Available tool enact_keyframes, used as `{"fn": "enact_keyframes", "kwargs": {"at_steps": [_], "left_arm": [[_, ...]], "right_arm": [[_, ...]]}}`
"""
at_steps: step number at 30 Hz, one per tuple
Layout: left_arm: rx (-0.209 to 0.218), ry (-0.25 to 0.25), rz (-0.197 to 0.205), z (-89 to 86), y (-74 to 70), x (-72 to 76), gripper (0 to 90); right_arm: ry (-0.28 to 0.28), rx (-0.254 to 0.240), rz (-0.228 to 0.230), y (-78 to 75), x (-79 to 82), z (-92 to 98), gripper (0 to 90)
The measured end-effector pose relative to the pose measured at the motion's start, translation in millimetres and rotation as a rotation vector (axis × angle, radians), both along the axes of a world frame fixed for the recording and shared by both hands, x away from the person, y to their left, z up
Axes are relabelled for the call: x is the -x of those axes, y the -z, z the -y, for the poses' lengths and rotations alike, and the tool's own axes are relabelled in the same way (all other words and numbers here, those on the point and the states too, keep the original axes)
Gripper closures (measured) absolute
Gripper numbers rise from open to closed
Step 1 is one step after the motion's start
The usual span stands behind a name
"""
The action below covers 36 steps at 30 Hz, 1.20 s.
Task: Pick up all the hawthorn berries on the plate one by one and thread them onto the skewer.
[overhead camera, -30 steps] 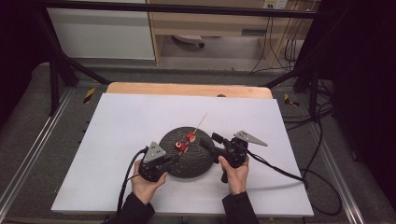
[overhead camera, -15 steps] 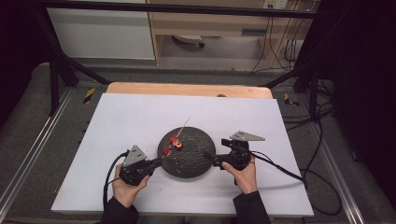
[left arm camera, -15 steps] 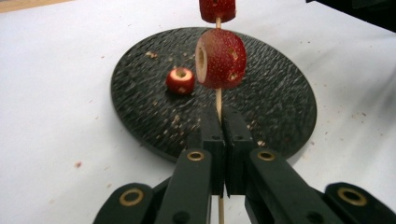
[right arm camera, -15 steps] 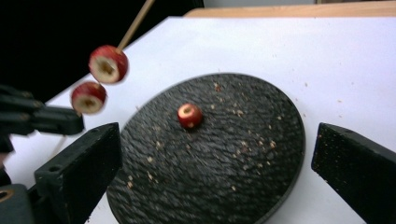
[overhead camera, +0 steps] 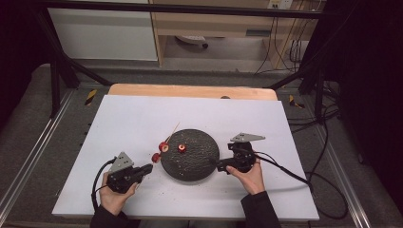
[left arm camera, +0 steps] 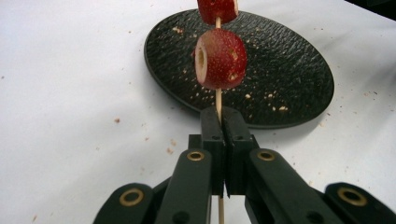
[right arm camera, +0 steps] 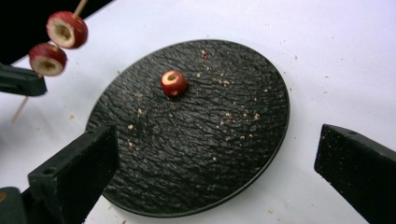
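Two red hollowed fruit pieces (left arm camera: 220, 59) sat threaded on a thin wooden skewer (left arm camera: 218, 100), which the left gripper (overhead camera: 146, 169) clamped between its closed jaws, just off the left edge of the round black textured plate (overhead camera: 195, 164). That plate lay on the white table sheet (overhead camera: 119, 123), scattered with what looked like pale crumbs. One more red fruit piece (right arm camera: 174, 82) rested loose on the plate, apart from the skewer. Farther right, the right gripper (overhead camera: 221, 166) pointed at the plate's right rim; its jaws had just been opening and stood wide with nothing between them.
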State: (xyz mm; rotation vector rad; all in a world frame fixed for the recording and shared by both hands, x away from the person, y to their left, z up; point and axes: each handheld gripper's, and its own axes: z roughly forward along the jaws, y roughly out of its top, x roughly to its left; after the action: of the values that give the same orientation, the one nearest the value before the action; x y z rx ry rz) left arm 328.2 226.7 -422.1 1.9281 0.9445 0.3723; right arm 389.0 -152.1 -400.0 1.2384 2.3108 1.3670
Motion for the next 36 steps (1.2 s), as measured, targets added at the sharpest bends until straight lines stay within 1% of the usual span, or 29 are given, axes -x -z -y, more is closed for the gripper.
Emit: {"fn": "enact_keyframes", "kwargs": {"at_steps": [1,8,14,18,23,26,28,32,36], "left_arm": [[0.001,0.001,-0.001,-2.2,0.5,0.2,88.3],[-0.003,0.005,-0.011,-16.0,4.6,2.2,88.3],[-0.001,-0.007,-0.008,-26.8,4.3,3.6,88.3],[0.000,-0.009,-0.006,-29.8,4.1,3.5,88.3],[-0.002,-0.005,-0.009,-32.3,4.1,2.3,88.3],[-0.001,-0.007,-0.009,-33.1,4.1,2.0,88.3],[-0.003,-0.006,-0.010,-33.5,4.2,1.7,88.3],[-0.005,-0.004,-0.010,-32.6,4.6,1.7,88.3],[-0.005,-0.007,-0.010,-33.6,4.7,1.1,88.3]], "right_arm": [[-0.003,0.014,0.000,-0.7,-0.5,-0.8,1.0],[-0.028,0.063,-0.013,-5.8,-5.1,-12.5,1.0],[-0.046,0.099,-0.027,-10.2,-12.0,-25.0,1.2],[-0.060,0.124,-0.045,-11.9,-19.2,-36.7,1.2],[-0.080,0.150,-0.049,-15.3,-29.3,-51.1,1.7],[-0.090,0.162,-0.060,-16.5,-35.7,-59.1,1.8],[-0.095,0.180,-0.067,-16.4,-40.1,-64.9,2.0],[-0.107,0.198,-0.095,-15.2,-49.0,-77.3,2.6],[-0.116,0.224,-0.112,-15.5,-57.5,-88.7,3.2]]}}
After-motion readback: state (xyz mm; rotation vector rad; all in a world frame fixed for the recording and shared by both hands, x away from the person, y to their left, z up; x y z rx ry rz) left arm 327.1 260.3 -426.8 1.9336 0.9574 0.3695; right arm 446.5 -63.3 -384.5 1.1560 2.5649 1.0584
